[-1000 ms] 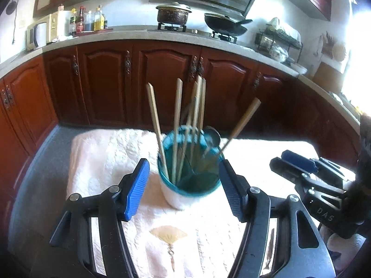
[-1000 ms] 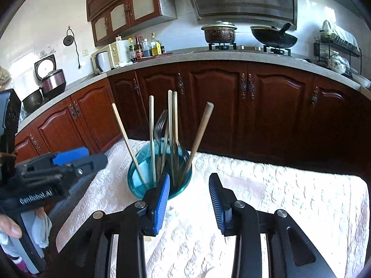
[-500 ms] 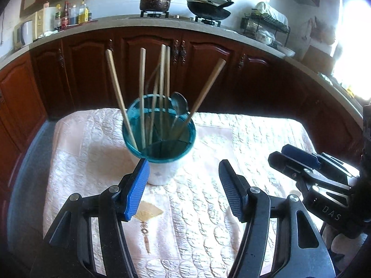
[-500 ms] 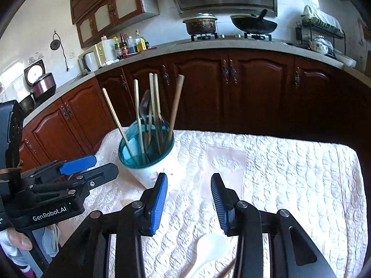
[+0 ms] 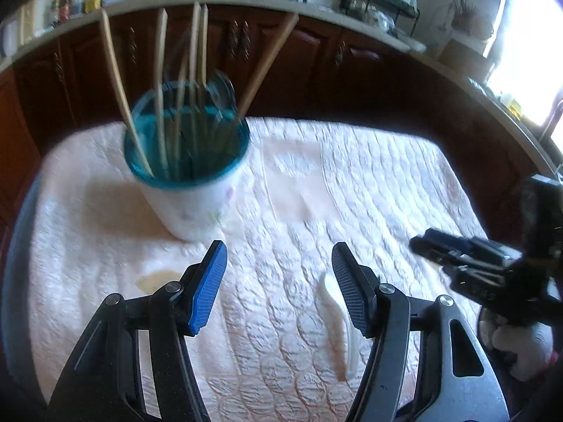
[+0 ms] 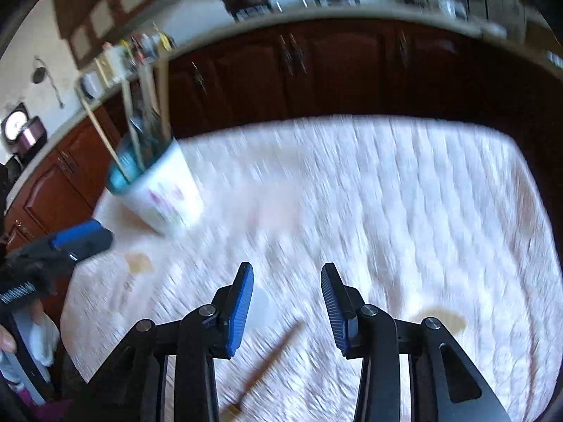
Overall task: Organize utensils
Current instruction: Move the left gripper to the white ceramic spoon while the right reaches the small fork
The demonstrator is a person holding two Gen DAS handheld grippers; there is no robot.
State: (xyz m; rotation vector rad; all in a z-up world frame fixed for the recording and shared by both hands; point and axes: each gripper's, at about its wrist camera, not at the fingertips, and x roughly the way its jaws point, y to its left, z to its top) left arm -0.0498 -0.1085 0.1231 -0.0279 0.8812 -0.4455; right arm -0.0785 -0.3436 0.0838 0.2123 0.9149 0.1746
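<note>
White quilted cloth (image 5: pixel 352 176); holder (image 5: pixel 197 204) with chopsticks (image 5: pixel 112 84) at its left. We see the left gripper (image 5: pixel 278 288) open, spoon (image 5: pixel 334 323) nearby; right gripper (image 6: pixel 286 302) open, empty, jaws just widened.

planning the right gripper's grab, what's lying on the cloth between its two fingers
In the right wrist view, a brown wooden stick lies slanted on the white quilted cloth between the open right gripper fingers; blur hides what kind of utensil it is.
</note>
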